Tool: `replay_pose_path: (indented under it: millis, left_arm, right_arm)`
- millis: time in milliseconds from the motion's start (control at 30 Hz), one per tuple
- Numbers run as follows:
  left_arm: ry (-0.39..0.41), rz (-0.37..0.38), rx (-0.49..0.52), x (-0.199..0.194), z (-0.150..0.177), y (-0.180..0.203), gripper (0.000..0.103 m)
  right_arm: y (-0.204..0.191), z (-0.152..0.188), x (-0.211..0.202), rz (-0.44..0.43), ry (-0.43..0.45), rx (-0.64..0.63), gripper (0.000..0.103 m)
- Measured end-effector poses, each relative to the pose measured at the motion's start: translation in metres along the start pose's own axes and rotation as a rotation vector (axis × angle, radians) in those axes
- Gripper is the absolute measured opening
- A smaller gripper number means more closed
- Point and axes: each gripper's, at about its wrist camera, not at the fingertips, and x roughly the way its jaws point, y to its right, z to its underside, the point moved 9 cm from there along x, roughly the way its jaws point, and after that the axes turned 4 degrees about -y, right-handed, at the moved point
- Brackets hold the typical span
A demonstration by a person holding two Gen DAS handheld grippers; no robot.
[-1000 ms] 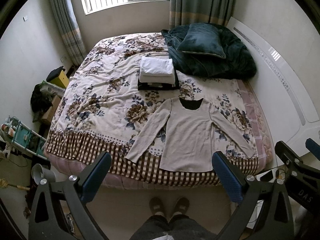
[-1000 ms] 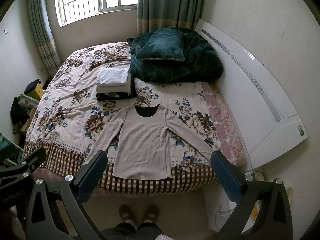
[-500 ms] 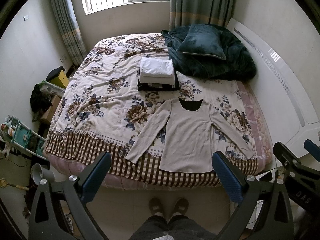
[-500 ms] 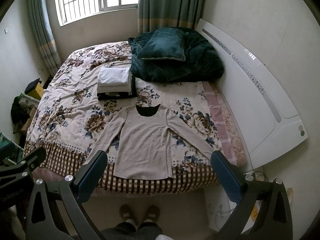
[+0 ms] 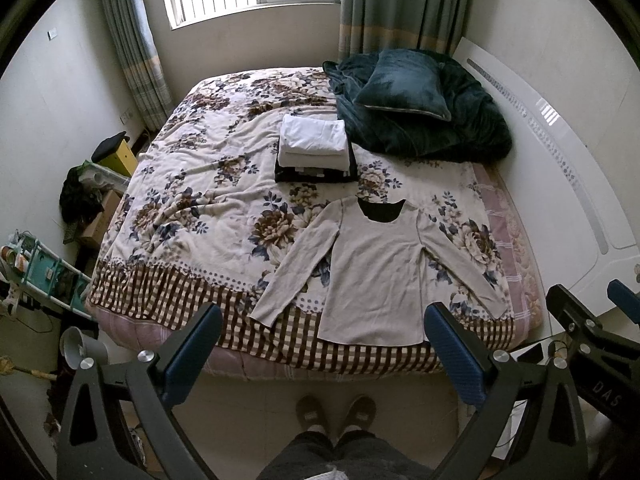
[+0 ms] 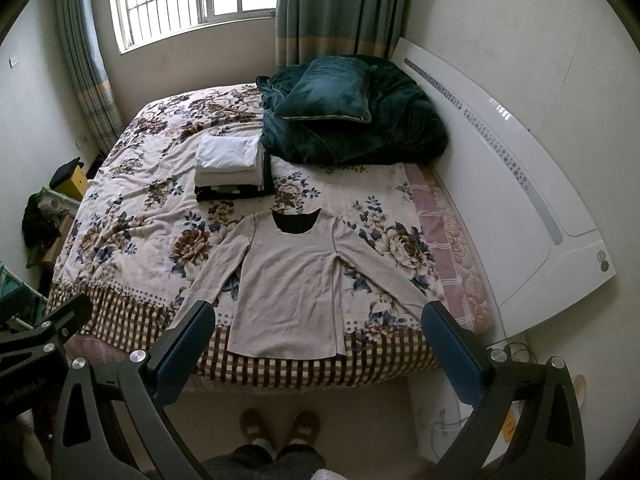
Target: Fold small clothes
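A beige long-sleeved top (image 5: 376,276) lies flat on the bed near its front edge, sleeves spread out, neckline away from me; it also shows in the right wrist view (image 6: 288,284). A stack of folded clothes (image 5: 314,148), white on top and dark below, sits behind it, also in the right wrist view (image 6: 230,168). My left gripper (image 5: 324,352) is open and empty, held high in front of the bed. My right gripper (image 6: 320,348) is open and empty at the same height, to the right of the left one.
The floral bedspread (image 5: 200,208) covers the bed. A dark green duvet and pillow (image 5: 416,112) lie at the back right. A white headboard (image 6: 520,208) runs along the right. Clutter and a shelf rack (image 5: 44,272) stand on the left floor. My feet (image 5: 336,412) stand before the bed.
Both views have shifted very slightly toward the bed. The top and the stack have not moved, and both grippers stay open.
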Motion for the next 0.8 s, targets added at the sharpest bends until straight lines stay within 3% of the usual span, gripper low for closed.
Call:
replay_pose_path:
  millis: [567,733,800]
  left_arm:
    - [0.008,-0.001,-0.002,0.005,-0.001,0.002,0.103]
    - [0.075,-0.073,0.010,0.048,-0.032,0.008,0.103]
    - [0.061,-0.089,0.028,0.076,-0.041,0.009,0.103]
  right_arm:
    - [-0.001,0.001,0.004,0.000,-0.008,0.014,0.103]
    - [0.004,0.002,0.033,0.024,-0.038,0.094,0.103]
    - [0.014,0.003,0.056,0.042,-0.053,0.153,0.103]
